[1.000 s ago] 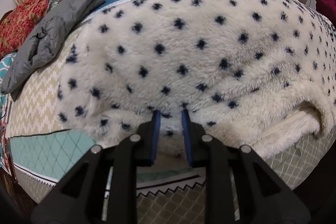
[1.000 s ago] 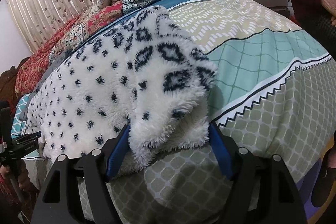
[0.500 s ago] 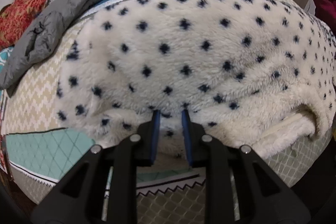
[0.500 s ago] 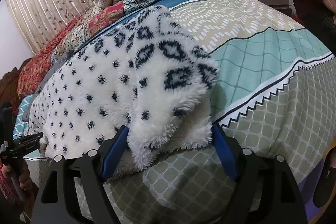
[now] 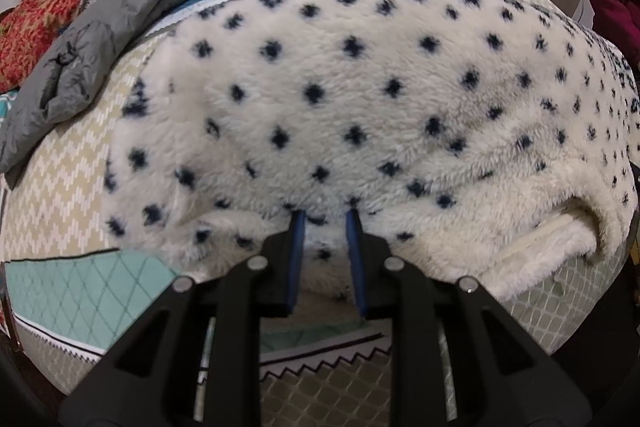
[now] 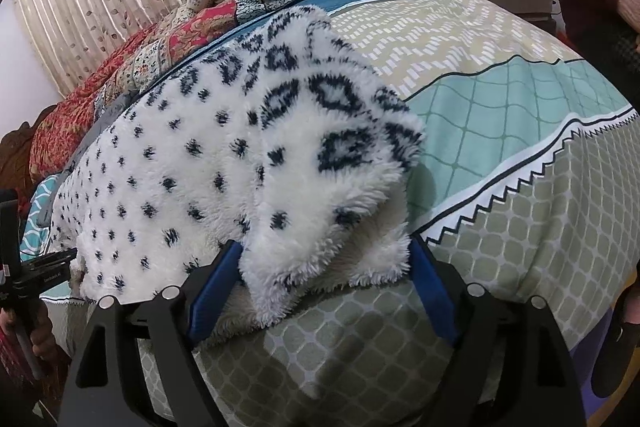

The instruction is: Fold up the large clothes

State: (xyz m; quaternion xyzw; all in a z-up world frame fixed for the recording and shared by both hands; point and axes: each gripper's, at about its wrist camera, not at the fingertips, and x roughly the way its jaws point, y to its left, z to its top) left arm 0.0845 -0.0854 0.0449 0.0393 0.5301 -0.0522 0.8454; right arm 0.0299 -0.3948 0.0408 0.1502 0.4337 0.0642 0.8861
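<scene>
The spotted fleece garment (image 5: 360, 99) lies flat on the patterned bedspread (image 6: 520, 147), long axis running along the near edge of the bed from one gripper to the other. The left gripper (image 5: 325, 223) pinches its near hem between narrowed fingers. The right gripper (image 6: 324, 259), fingers spread wide, straddles the garment's end without gripping it.

From the left wrist we look low and close across the bed at the fleece garment (image 5: 352, 107), toward the far bedding. From the right wrist we face its other end (image 6: 280, 163) — equally near. Both views share the garment and the patterned bedspread (image 5: 80, 291).
</scene>
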